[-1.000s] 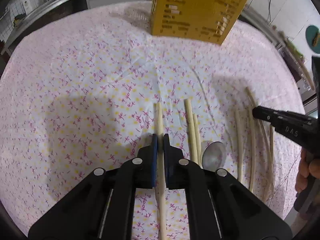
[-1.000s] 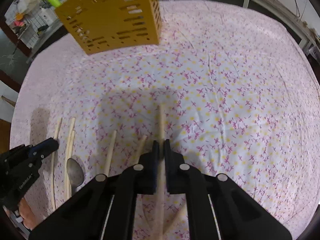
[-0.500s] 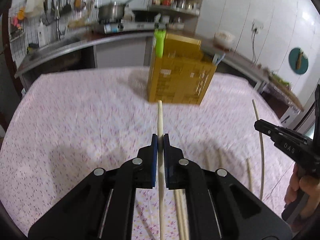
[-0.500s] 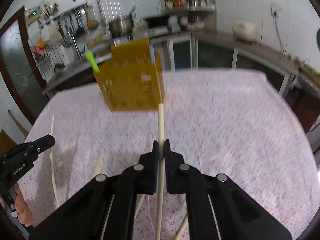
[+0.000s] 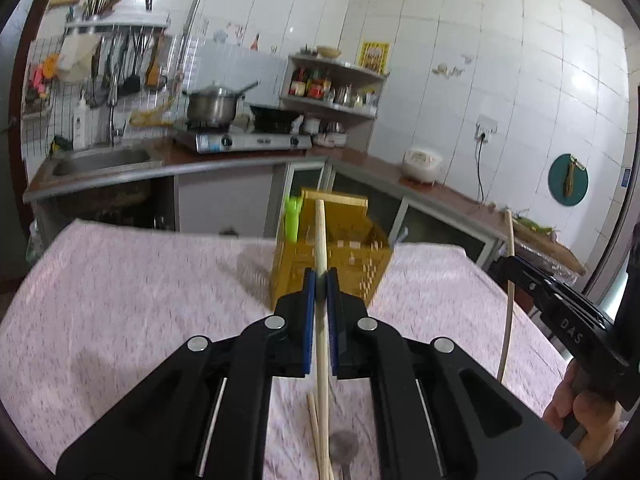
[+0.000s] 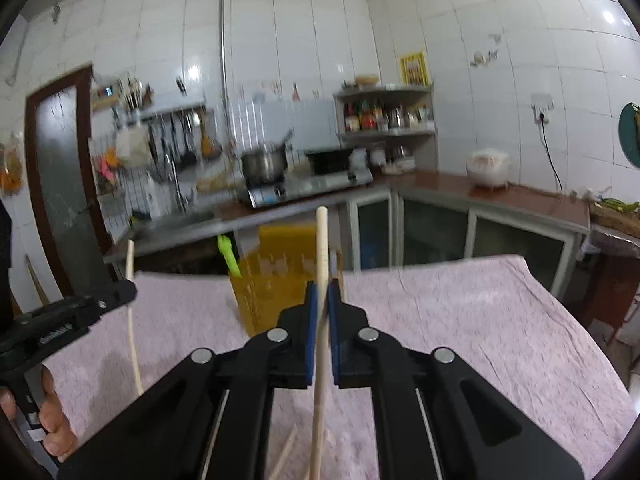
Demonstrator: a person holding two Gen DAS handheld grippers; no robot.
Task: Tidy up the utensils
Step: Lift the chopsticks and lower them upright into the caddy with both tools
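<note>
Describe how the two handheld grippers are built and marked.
Both are matte black plastic. The left gripper and right gripper each have two angular arms with silver round rivets and blue pads lining the inner faces. White lettering marks their sides. No cables or sleeves show.

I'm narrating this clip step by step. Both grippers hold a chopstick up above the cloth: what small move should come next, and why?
Probably carry both forward over the yellow slotted basket and lower the sticks in. The left gripper and right gripper are each shut on a chopstick, the basket stands just ahead with its top open, and more chopsticks and a spoon wait on the cloth.
</note>
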